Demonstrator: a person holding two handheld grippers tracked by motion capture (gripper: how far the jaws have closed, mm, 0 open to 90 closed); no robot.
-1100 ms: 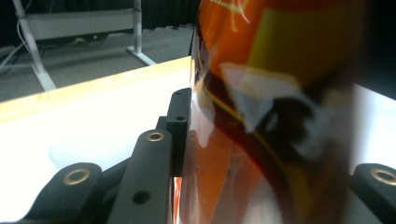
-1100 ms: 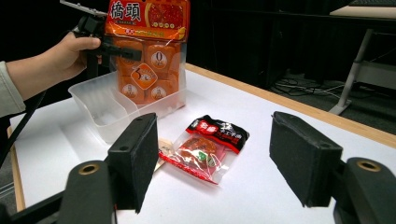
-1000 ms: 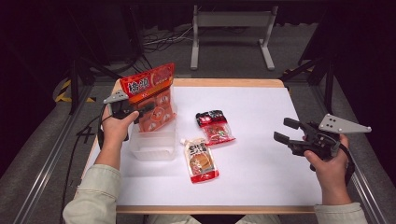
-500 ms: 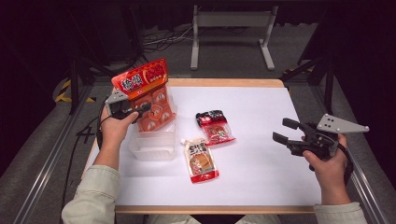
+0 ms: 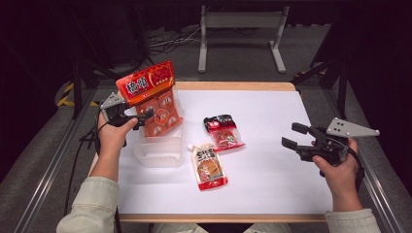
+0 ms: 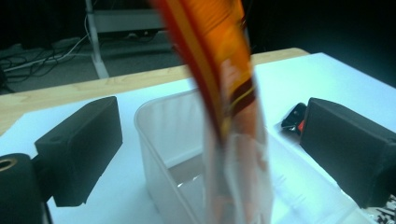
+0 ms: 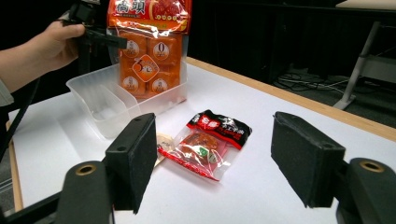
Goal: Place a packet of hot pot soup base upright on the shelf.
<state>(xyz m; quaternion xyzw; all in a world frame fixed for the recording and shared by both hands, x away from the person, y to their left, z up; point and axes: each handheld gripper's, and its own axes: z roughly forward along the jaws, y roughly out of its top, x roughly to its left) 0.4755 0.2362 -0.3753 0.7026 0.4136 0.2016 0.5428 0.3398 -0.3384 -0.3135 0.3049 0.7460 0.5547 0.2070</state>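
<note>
A tall orange snack bag (image 5: 150, 97) stands upright in the far end of a clear plastic container (image 5: 158, 153) at the table's left. My left gripper (image 5: 145, 116) is level with the bag's middle. Its jaws have just been opening, and in the left gripper view (image 6: 212, 135) the bag (image 6: 233, 116) hangs between them with neither pad touching it. My right gripper (image 5: 293, 136) hovers open over the table's right side with nothing between its jaws (image 7: 219, 158).
A red and black packet (image 5: 223, 132) lies mid-table, and a white spouted pouch (image 5: 209, 166) lies nearer the front, beside the container. The white table top (image 5: 272, 194) has a wooden far edge. A metal stand and cables are on the floor beyond.
The orange bag came down and now stands upright in the container. The left jaws opened off it. The right gripper has not moved.
</note>
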